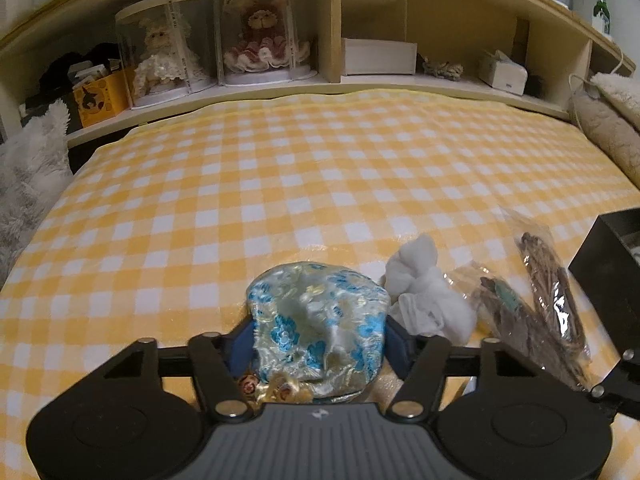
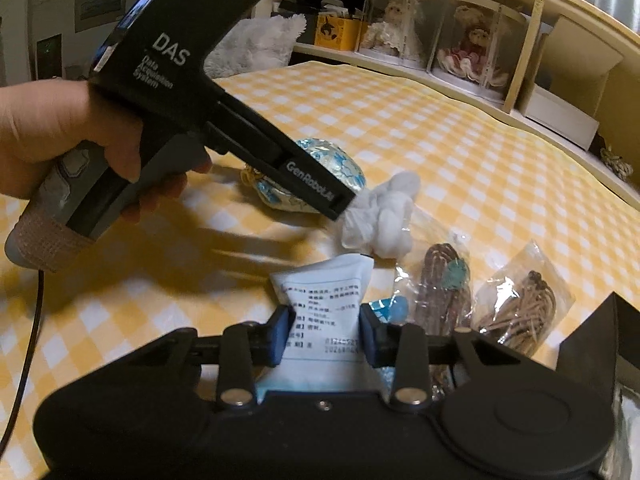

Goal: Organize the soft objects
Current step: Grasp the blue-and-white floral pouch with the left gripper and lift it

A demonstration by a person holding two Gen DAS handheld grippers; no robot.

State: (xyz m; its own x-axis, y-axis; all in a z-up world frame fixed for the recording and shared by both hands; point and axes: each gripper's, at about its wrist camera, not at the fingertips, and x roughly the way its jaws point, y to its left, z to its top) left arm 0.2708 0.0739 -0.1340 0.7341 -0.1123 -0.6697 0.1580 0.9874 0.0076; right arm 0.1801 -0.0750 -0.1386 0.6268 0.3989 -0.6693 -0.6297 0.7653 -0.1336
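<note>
My left gripper (image 1: 320, 334) is shut on a blue-and-cream brocade pouch (image 1: 320, 320) low over the yellow checked blanket (image 1: 280, 168). In the right wrist view the pouch (image 2: 324, 160) shows behind the left gripper's body (image 2: 224, 104). My right gripper (image 2: 325, 332) is shut on a white printed sachet (image 2: 326, 300), held just above the blanket (image 2: 440, 128). A white crumpled cloth (image 1: 428, 292) lies right of the pouch, and shows in the right wrist view (image 2: 380, 216).
Two clear bags of brown cord (image 2: 444, 284) (image 2: 520, 308) lie right of the sachet, next to a black box (image 1: 612, 280). Shelves behind the bed hold cased dolls (image 1: 256, 36), boxes and a tissue box (image 1: 502, 70). Fluffy cushions (image 1: 32, 168) sit at the sides.
</note>
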